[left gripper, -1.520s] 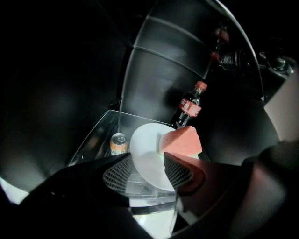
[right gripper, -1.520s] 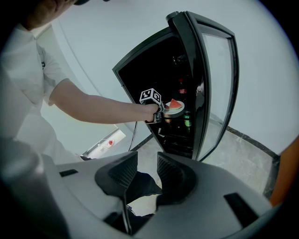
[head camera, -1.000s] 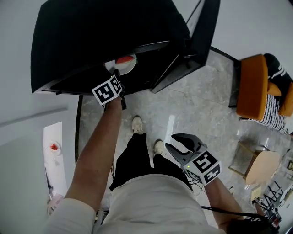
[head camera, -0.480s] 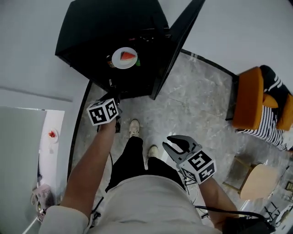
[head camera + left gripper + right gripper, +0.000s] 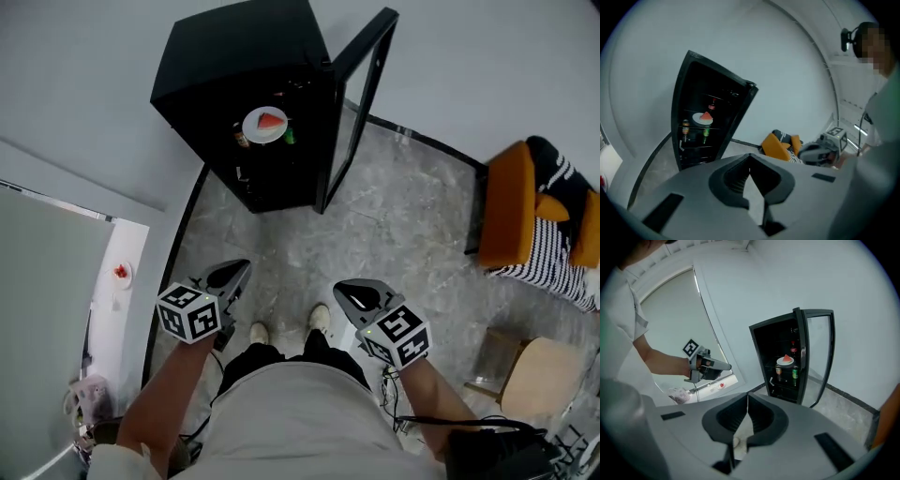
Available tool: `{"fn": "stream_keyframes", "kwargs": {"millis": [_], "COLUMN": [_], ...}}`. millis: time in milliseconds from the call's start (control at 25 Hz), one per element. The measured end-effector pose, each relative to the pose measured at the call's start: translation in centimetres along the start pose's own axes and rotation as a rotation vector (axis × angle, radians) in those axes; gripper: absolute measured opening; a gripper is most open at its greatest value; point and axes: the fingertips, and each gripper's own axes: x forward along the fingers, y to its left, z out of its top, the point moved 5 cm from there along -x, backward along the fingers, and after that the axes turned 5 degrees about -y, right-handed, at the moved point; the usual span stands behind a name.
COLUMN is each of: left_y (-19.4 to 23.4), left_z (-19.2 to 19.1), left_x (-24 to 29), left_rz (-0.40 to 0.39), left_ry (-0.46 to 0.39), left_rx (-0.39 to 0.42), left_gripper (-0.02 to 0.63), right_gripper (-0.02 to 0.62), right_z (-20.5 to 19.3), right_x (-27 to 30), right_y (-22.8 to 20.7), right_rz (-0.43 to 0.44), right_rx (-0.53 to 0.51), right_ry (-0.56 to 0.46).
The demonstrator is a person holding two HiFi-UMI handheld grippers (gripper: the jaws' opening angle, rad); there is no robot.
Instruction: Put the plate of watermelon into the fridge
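The white plate with a red watermelon slice (image 5: pixel 265 123) (image 5: pixel 702 118) (image 5: pixel 785 360) rests on a shelf inside the black fridge (image 5: pixel 225 66), whose glass door (image 5: pixel 361 103) stands open. Both grippers hang far back from the fridge, near my body over the floor. My left gripper (image 5: pixel 240 267) (image 5: pixel 750 155) has just been closing and is now shut with nothing between its jaws. My right gripper (image 5: pixel 341 289) (image 5: pixel 747 394) has also just been closing and is shut, likewise empty. Each gripper appears in the other's view: the left gripper (image 5: pixel 710 365) and the right gripper (image 5: pixel 820 151).
Bottles (image 5: pixel 778 372) stand on the shelf below the plate. An orange chair (image 5: pixel 511 202) with a striped cushion is at the right, a wooden stool (image 5: pixel 534 361) nearer me. A white ledge (image 5: pixel 117 281) runs along the left wall. Grey stone floor (image 5: pixel 394 225) lies between me and the fridge.
My left gripper pulled back from the fridge shelf toward my body, leaving the plate inside, and its jaws closed. The right gripper's jaws closed too. The fridge now looks farther away.
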Motion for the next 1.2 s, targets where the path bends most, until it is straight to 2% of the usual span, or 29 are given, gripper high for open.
{"fn": "stream_keyframes", "kwargs": {"millis": [80,280,400,480,640,880,1200], "left_y": [-1.7,-4.7,-5.3,-5.1,-5.4,-5.0,-4.1], "left_z": [-0.9,-3.2,-3.8,-4.2,-6.0,-9.1,-11.1], "left_x": [-2.1,-9.0,-13.3,-16.6,-22.4,-27.9,-31.7], "left_rz": [-0.049,-0.132,-0.173,-0.199,-0.224,-0.27,-0.287], "left_ry": [0.008,-0.006,-0.021,-0.047,-0.055,-0.048,-0.069], "left_rx": [0.035,0.056,0.124,0.138,0.162,0.175,0.17], "left_gripper": [0.011,0.011,0.011,0.012,0.011,0.011,0.012], "right_gripper": [0.017,0.017,0.017,0.017,0.017,0.015,0.014], "right_z": [-0.1,-1.1,-0.7,-0.3,-0.7,-2.4,-3.9], "right_x": [-0.1,0.2,1.5,3.0,4.0,4.6,4.1], "right_y": [1.1,6.5,10.6,13.7,20.0,27.4,32.9], "right_rz": [-0.013,-0.024,-0.024,-0.013,-0.003,-0.009,-0.036], "right_rx": [-0.012,-0.016,-0.034,-0.059,-0.083,-0.086,-0.125], "right_ry": [-0.009,0.001,-0.01,-0.019,-0.019,-0.022,-0.019]}}
